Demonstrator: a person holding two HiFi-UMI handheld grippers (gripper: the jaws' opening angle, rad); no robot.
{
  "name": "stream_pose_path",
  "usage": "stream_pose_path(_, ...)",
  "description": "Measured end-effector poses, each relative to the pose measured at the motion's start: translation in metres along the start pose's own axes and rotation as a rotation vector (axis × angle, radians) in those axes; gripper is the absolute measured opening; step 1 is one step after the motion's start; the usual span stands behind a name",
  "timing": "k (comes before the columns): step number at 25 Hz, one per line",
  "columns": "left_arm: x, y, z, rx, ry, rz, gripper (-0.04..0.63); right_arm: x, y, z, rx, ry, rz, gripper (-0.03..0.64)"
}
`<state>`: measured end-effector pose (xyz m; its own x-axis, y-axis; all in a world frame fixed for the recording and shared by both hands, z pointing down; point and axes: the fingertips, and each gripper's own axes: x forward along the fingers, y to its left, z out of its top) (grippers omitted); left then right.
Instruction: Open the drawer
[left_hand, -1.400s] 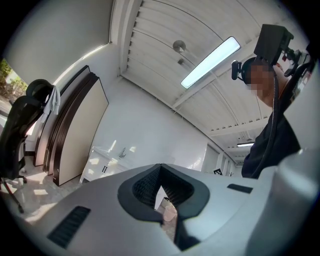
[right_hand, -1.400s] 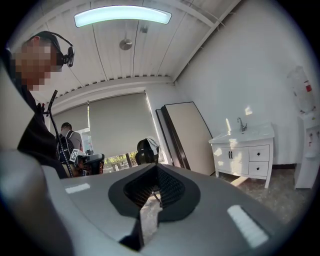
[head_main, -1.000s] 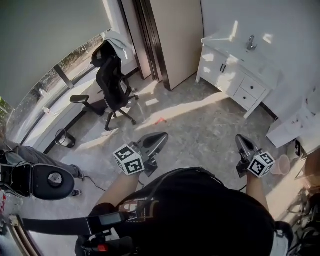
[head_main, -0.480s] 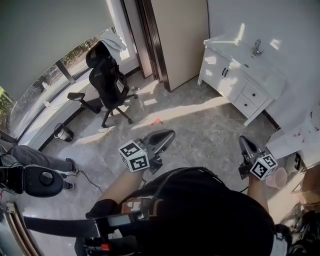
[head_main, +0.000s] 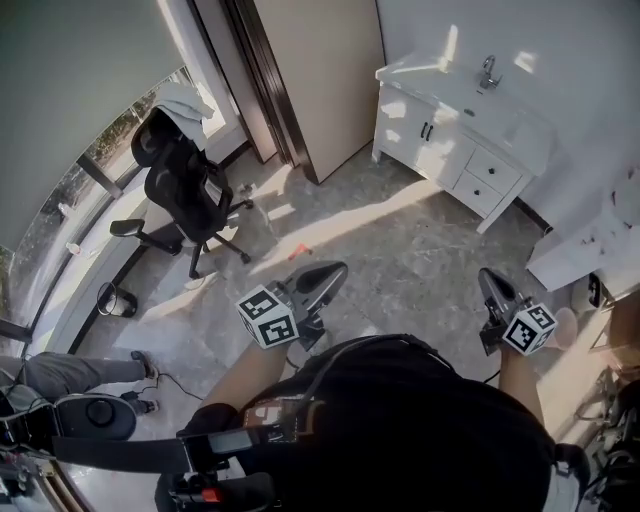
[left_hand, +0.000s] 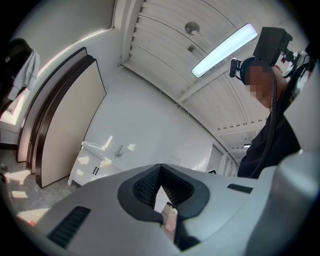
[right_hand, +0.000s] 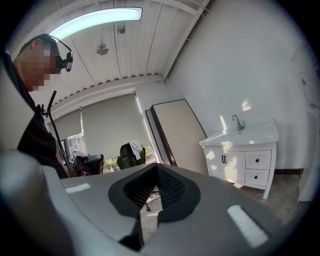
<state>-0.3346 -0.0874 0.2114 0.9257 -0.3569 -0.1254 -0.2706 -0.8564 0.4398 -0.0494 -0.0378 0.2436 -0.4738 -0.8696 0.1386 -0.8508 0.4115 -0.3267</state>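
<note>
Since a second ago the cabinet (head_main: 430, 135) slid left in view; its drawers (head_main: 495, 171) lie well ahead, nearer the right gripper (head_main: 488, 280) than the left gripper (head_main: 333, 272), both jaws together, empty.

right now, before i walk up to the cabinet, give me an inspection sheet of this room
surface: grey stone floor, sunlit in patches
job's things: white vanity cabinet against the wall; upper drawer and lower drawer both shut
clutter: office chair with a cloth over its back; red scrap on the floor; dark bin by the window
grippers: left claw shut, empty; right claw shut, empty; both well short of the cabinet
cables: one dark cable on the floor, lower left
surroundings: sliding door beside the cabinet; tap on its top
</note>
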Motion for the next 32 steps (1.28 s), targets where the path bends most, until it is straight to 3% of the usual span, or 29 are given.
stream_pose_path(6, 0.01, 0.073, 0.034, -0.021, 0.049, -0.105, 0.0, 0.058, 0.012, 0.017, -0.02, -0.041, -0.09, 0.002)
stream_pose_path(14, 0.016, 0.147, 0.093, 0.005, 0.112, -0.201, 0.0, 0.128, 0.03, 0.029, 0.005, -0.085, -0.183, 0.002)
stream_pose_path(24, 0.025, 0.204, 0.107, -0.018, 0.104, -0.183, 0.0, 0.164, 0.01, 0.036, 0.009, -0.075, -0.216, 0.002)
stream_pose_path(32, 0.076, 0.226, 0.116, 0.014, 0.075, -0.096, 0.0, 0.201, -0.061, 0.059, 0.011, -0.061, -0.113, 0.002)
